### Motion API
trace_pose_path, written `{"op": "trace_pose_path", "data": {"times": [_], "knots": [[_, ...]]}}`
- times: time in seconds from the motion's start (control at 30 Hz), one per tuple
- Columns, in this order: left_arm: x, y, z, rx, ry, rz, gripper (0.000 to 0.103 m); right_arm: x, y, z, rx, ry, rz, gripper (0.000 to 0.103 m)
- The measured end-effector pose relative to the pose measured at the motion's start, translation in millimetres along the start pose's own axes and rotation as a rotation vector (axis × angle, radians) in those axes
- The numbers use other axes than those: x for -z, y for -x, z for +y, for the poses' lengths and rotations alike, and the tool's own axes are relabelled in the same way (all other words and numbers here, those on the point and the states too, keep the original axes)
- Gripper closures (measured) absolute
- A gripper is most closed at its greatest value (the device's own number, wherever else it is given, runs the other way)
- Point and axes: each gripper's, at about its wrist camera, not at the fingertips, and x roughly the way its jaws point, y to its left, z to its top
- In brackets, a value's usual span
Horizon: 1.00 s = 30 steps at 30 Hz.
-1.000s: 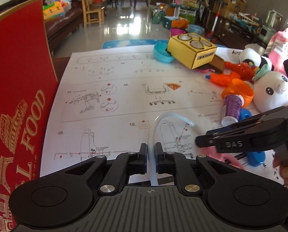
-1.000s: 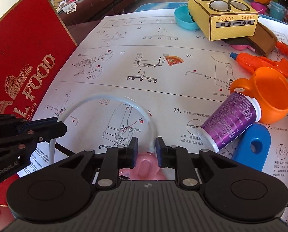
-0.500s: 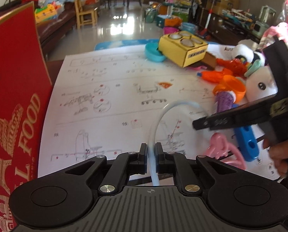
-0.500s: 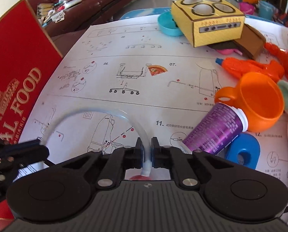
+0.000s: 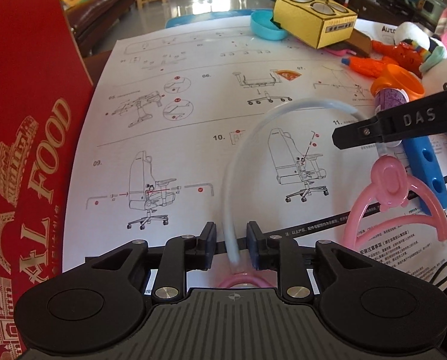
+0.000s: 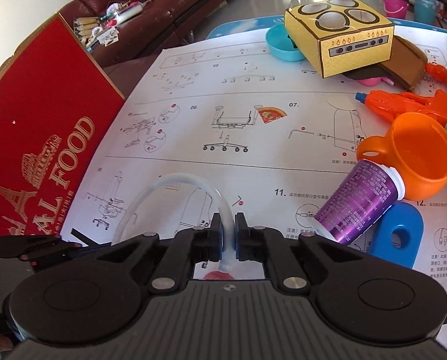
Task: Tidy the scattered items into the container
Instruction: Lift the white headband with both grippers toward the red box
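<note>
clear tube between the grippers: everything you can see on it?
The tube is pale, translucent and soft-looking, bent into an arch above the instruction sheet. One end passes between the left gripper, whose jaws are opening off it; the other is pinched in the shut right gripper. A pink toy hangs by that end.

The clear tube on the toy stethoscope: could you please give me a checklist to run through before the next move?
1. Right gripper shut on clear tube: ok.
2. Left gripper jaws opening, tube between them but unpressed: ok.
3. Pink headset hangs clear of blue toy: cannot tell.
4. Red box beside the sheet: ok.
5. Box opening visible: cannot tell.
</note>
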Motion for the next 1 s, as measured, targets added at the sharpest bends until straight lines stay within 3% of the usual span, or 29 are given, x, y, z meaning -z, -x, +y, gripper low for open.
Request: {"op": "trace_pose_path", "data": {"times": [0.03, 0.07, 0.1, 0.17, 0.63, 0.83, 1.0], "knots": [[-0.6, -0.5, -0.1, -0.003, 0.007, 0.000, 0.064, -0.8, 3.4, 0.5, -0.010, -0.004, -0.009, 0.094], [-1.0, -0.8, 0.9, -0.004, 0.017, 0.001, 0.077, -1.9, 7.5, 1.0, -0.023, -0.004, -0.020, 0.094], [-0.8, -0.7, 1.8, -0.011, 0.021, -0.002, 0.098, -3.1, 10.9, 1.3, -0.028, -0.001, -0.028, 0.094], [-0.4, -0.3, 3.7, -0.016, 0.030, 0.003, 0.101, -4.5, 13.9, 0.5, -0.014, 0.011, -0.034, 0.094], [4.3, 7.1, 1.9, -0.081, 0.036, -0.006, 0.101, 13.7, 1.6, -8.0, 0.047, 0.049, 0.041, 0.094], [3.9, 5.2, -2.3, -0.104, 0.037, 0.038, 0.101, 14.4, 2.5, -4.9, 0.049, 0.063, 0.040, 0.094], [0.6, 18.6, -2.6, -0.088, 0.051, 0.020, 0.101, 8.6, 13.6, -1.0, 0.037, 0.063, 0.004, 0.094]]}}
